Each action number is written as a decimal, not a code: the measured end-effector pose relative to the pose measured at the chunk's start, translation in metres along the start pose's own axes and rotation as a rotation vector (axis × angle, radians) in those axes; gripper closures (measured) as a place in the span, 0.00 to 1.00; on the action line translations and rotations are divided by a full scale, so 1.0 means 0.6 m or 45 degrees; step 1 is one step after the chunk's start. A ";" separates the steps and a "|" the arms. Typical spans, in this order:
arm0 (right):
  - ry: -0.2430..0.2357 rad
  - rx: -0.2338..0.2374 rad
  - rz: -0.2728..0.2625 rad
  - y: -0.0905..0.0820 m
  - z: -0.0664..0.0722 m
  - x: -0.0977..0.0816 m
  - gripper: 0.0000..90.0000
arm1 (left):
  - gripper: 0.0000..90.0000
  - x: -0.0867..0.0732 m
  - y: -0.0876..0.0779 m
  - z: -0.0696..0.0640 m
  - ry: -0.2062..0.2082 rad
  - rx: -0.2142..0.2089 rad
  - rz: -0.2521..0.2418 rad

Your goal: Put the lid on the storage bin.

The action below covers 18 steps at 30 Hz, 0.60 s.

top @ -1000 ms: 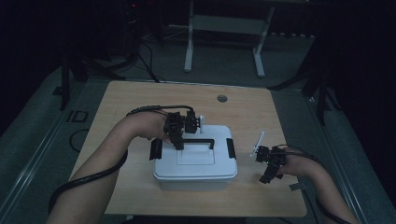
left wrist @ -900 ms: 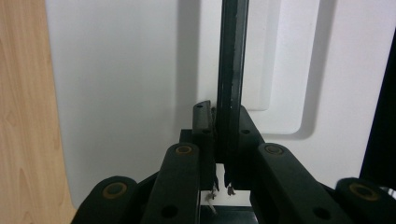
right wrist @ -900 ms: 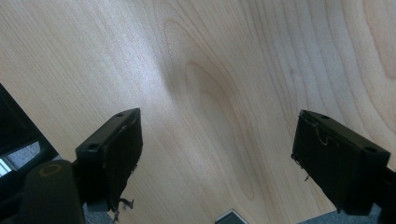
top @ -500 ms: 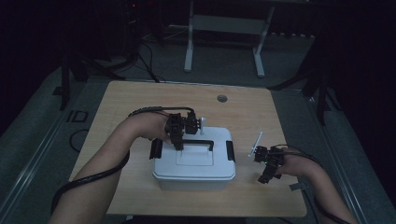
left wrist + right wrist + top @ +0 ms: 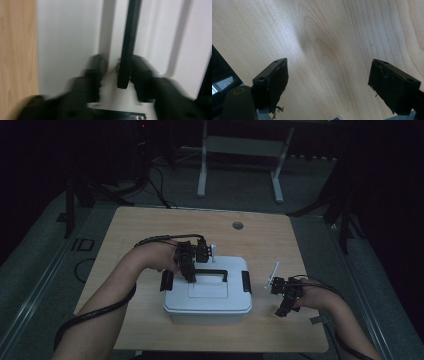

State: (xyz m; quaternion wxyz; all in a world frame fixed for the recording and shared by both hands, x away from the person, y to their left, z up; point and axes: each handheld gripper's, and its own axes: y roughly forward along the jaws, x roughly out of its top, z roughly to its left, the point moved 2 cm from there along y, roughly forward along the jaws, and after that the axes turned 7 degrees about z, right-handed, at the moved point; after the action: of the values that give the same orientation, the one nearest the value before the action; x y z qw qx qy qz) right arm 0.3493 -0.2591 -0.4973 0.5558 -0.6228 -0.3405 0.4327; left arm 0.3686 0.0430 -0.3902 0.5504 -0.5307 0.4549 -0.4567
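A: From the high view, where's the white box point(image 5: 207, 290)?

B: Near the front edge of the table point(image 5: 145, 225), about midway. Its black handle point(image 5: 210, 272) runs along the lid, left to right. The left gripper point(image 5: 189, 270) stands over the handle's left end; the right gripper point(image 5: 286, 299) rests well apart, toward the front right corner.

A: And the left gripper view?

B: Blurred, but the handle point(image 5: 127, 42) runs straight away between the jaws. They have just been opening, with the bar between them but a gap on one side, so it isn't clamped.

A: Right gripper view?

B: Jaws wide apart over bare tabletop point(image 5: 332, 37), nothing between them. The left hand is far nearer the handle.
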 end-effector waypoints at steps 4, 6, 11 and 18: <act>0.002 -0.008 -0.001 -0.004 -0.001 0.001 0.18 | 0.41 -0.013 -0.003 0.003 -0.065 0.072 -0.026; 0.008 -0.012 -0.002 -0.006 -0.002 0.000 0.18 | 0.32 -0.019 -0.004 0.004 -0.093 0.073 -0.032; 0.009 -0.016 -0.007 -0.008 -0.002 0.001 0.18 | 0.12 -0.037 -0.005 0.001 -0.094 0.130 -0.025; 0.017 -0.014 -0.017 -0.005 -0.001 0.004 0.18 | 0.02 -0.065 -0.006 0.001 -0.133 0.130 -0.093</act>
State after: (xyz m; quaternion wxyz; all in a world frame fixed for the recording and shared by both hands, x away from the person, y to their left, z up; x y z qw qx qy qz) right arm 0.3510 -0.2570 -0.4946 0.5574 -0.6265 -0.3433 0.4230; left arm 0.3626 0.0811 -0.3857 0.5825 -0.5413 0.3820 -0.4708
